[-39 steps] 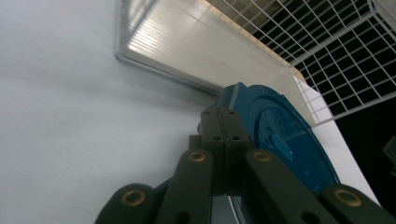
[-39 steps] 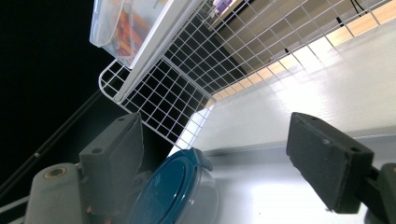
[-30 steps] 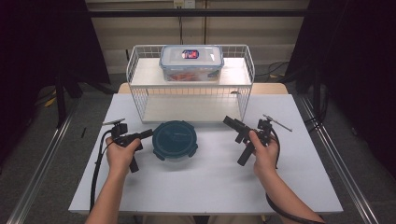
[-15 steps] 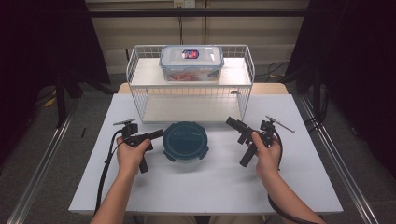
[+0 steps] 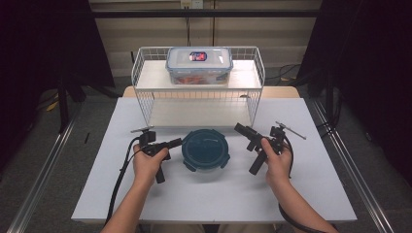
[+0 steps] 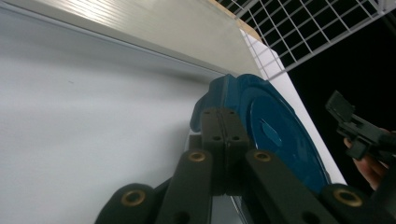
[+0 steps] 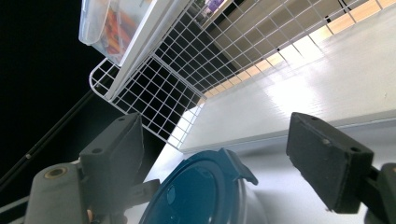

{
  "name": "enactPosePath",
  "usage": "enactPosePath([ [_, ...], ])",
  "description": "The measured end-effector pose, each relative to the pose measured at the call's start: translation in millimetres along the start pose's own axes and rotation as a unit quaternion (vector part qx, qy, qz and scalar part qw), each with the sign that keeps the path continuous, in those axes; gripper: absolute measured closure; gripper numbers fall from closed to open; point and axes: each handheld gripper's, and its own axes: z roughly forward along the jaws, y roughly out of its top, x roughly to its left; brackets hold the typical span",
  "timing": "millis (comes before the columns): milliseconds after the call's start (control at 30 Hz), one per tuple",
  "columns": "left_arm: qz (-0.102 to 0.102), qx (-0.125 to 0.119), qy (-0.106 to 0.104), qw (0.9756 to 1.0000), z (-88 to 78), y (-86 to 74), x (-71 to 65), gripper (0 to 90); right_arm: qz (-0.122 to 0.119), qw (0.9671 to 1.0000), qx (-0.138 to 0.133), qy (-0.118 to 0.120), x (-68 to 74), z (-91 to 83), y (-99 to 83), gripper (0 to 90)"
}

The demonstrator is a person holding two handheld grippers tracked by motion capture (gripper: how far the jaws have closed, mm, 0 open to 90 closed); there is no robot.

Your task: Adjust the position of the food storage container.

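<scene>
Round blue container (image 5: 205, 149) sits on white table (image 5: 301, 194), right in front of wire rack (image 5: 145, 92). Left gripper (image 5: 178, 142) clenched tight, nothing between jaws – tips pressed against container's left edge. Right gripper (image 5: 247, 148) spread wide, empty, hanging just off container's right side. 1 clear lidded box (image 5: 199, 64) on top of rack.
</scene>
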Motion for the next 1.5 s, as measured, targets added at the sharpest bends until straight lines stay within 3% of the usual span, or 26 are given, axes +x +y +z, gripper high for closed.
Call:
enactPosePath([
  [333, 0.008, 0.007, -0.012, 0.9999, 8.8, -7.3, -9.4, 90.0, -0.002, 1.0000, 0.002, 0.001, 0.1, 1.7, -1.5, 18.9],
  [533, -0.012, 0.012, -0.033, 0.9993, 8.9, -5.1, -6.9, 90.0, 0.000, 1.0000, 0.008, -0.001, -0.5, 1.0, -1.9, 18.9],
  [600, -0.002, 0.003, -0.031, 0.9995, 8.1, -4.4, -8.0, 90.0, -0.001, 1.0000, 0.006, -0.003, -1.2, -0.1, -1.1, 18.9],
  [667, 0.002, -0.002, -0.023, 0.9997, 6.9, -3.5, -7.0, 77.8, 0.000, 1.0000, 0.005, -0.004, -2.4, -1.8, 0.0, 18.9],
  [733, -0.004, -0.003, -0.012, 0.9999, 5.1, -2.6, -4.8, 73.6, 0.001, 1.0000, 0.004, -0.006, -3.7, -3.2, 0.1, 18.9],
  [900, -0.015, -0.021, -0.020, 0.9995, 1.5, -0.8, -3.8, 59.4, 0.006, 0.9999, 0.011, -0.008, -5.9, -4.9, -2.0, 18.9],
  [1033, -0.032, -0.019, -0.034, 0.9987, -0.1, -0.2, -4.5, 49.8, 0.007, 0.9998, 0.017, -0.011, -7.1, -4.6, -4.0, 19.0],
  [1367, -0.045, -0.018, -0.048, 0.9976, -3.1, -1.5, -6.6, 33.3, 0.017, 0.9995, 0.025, -0.009, -7.1, -4.6, -8.1, 20.3],
  [1500, -0.037, -0.007, -0.043, 0.9984, -2.2, -4.5, -7.3, 29.3, 0.016, 0.9994, 0.031, -0.010, -6.7, -4.5, -10.0, 20.3],
])
